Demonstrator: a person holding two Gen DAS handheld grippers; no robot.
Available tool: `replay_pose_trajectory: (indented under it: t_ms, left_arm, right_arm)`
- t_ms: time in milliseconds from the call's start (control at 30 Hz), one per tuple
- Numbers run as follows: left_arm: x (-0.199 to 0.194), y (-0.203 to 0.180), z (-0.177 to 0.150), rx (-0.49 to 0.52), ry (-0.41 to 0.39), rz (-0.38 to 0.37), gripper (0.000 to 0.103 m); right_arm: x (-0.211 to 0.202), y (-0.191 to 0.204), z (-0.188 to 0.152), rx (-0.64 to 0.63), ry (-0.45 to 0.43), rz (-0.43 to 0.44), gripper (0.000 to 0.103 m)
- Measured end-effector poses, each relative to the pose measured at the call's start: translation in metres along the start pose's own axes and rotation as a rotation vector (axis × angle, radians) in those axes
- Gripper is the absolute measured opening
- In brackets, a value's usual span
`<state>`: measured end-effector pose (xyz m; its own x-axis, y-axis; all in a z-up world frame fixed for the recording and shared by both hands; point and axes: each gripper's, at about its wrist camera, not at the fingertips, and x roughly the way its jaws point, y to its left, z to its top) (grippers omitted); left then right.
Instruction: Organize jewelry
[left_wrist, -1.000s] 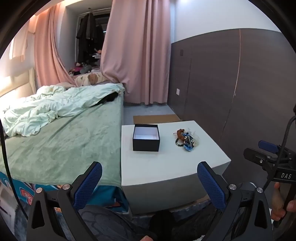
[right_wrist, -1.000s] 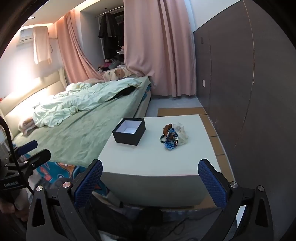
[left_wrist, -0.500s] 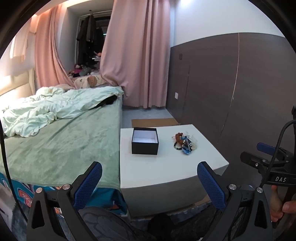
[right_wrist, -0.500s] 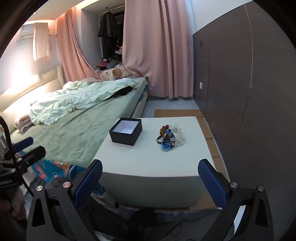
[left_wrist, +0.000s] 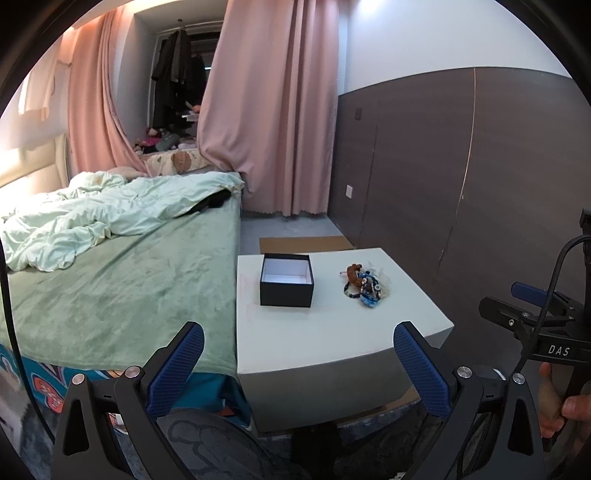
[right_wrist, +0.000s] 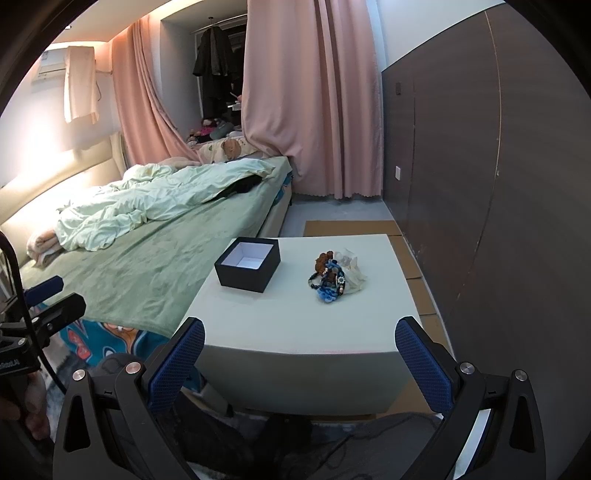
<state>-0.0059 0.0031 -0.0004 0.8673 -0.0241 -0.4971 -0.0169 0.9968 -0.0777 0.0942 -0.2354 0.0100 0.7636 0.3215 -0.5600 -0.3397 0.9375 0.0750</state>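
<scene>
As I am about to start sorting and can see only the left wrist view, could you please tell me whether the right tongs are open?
Observer: Yes. The right wrist view shows the right tongs spread wide with nothing between them, held short of the white table.
Operator: Thank you. Is there anything on the floor on the table's far right side?
Observer: Flat cardboard sheets lie on the floor between the table and the dark wall panel.
</scene>
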Motion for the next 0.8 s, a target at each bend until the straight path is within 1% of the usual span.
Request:
replay_pose_trajectory:
  t_ms: [333,800]
  left_arm:
    - [0.002,-0.002,-0.001,-0.001,0.007,-0.005,0.102]
    - [-0.010,-0.009,-0.004,0.023,-0.022,-0.001,0.102]
  right_arm:
    - [0.000,-0.002,0.000,-0.002,-0.001,-0.003,0.103]
    - [-0.004,-0.009,0.001,0.007,-0.012,0.002,0.103]
